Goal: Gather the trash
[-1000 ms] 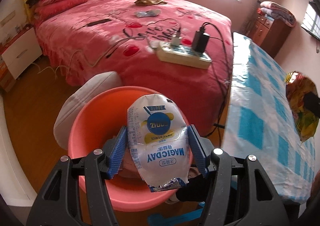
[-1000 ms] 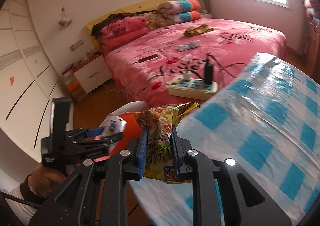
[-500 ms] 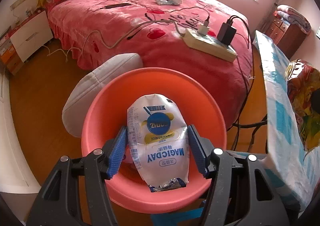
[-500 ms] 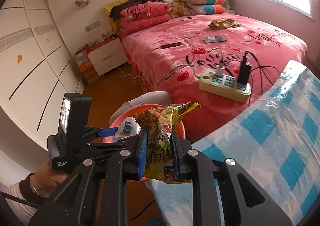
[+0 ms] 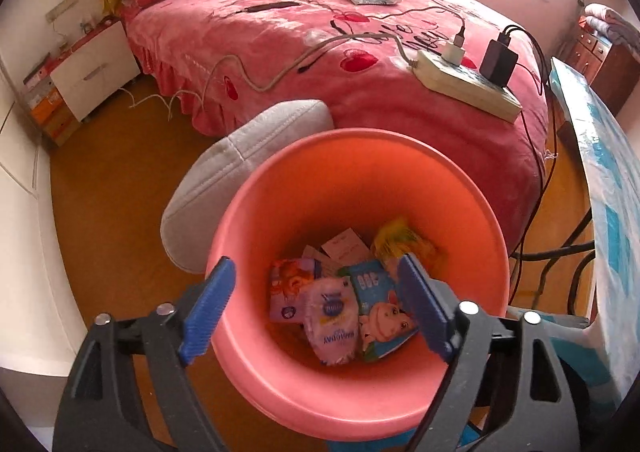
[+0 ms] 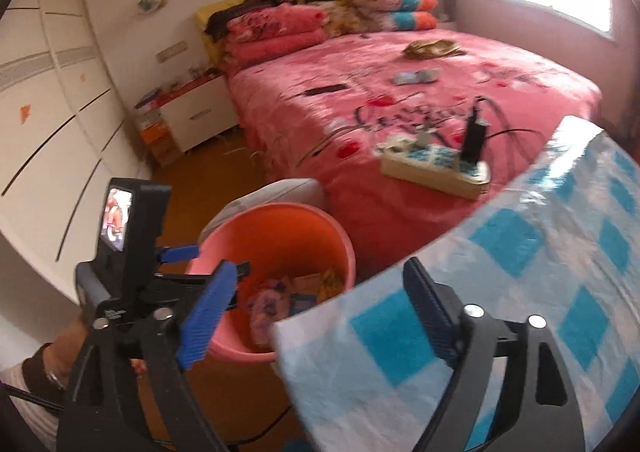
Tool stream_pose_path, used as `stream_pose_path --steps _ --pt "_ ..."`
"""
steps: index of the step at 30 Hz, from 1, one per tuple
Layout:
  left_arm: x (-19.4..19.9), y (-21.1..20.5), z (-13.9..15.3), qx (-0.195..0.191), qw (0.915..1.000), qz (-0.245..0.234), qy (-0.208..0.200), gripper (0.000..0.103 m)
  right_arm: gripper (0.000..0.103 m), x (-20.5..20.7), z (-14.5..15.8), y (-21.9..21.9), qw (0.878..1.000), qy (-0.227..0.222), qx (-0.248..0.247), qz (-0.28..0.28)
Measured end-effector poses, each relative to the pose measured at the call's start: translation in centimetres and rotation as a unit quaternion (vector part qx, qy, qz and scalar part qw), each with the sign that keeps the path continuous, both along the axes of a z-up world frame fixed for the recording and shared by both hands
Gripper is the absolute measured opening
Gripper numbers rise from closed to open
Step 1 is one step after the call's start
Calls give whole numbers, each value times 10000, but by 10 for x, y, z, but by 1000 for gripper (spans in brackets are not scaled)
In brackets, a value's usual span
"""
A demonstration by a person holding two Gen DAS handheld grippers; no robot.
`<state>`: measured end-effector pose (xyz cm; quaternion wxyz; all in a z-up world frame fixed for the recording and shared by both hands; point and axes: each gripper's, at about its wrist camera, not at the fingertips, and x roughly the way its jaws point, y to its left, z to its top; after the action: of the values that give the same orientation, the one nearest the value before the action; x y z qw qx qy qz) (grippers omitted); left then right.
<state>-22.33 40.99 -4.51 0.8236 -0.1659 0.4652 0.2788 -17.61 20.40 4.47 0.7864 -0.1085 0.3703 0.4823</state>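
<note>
— Blue-padded jaws on your left gripper (image 5: 316, 308) had just been opening; did they hold anything?

— No. You had them spread wide over the round pink plastic bin (image 5: 460, 188), nothing between the pads. The white-and-purple snack pouch (image 5: 332, 318) lay at the bottom among other wrappers, its long axis running from the bin's far wall toward you.

— And your right gripper (image 6: 320, 310)?

— Its jaws had just been opening too, and stood wide and empty above the corner of the blue-and-white checked tablecloth (image 6: 520, 252). The yellow-green crinkled wrapper (image 5: 404, 242) rested against the bin's far inner wall; its direction was unclear.
</note>
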Motion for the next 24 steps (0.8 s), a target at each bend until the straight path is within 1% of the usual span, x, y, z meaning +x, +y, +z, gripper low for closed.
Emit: stream_pose_path --steps 6,11,17,18,21,24 --pt "8 -11 15 242 9996 -137 -75 90 90 3 4 -35 9973 -431 -85 -580" --pt "18 -23 25 328 9990 -278 -112 90 90 5 4 -58 9936 -696 -146 -876" --pt "28 -45 43 398 9969 -570 -365 91 90 4 3 -82 9891 -871 -142 -1176" --pt "30 -50 47 448 9962 -628 -397 91 90 4 3 -86 9883 -911 -140 -1220" --pt "34 -63 56 604 9944 -721 -473 97 90 2 3 -99 9856 -997 -120 -1360" --pt "39 -79 63 775 9917 -877 -527 97 93 1 3 -113 9828 -1039 -45 -1525"
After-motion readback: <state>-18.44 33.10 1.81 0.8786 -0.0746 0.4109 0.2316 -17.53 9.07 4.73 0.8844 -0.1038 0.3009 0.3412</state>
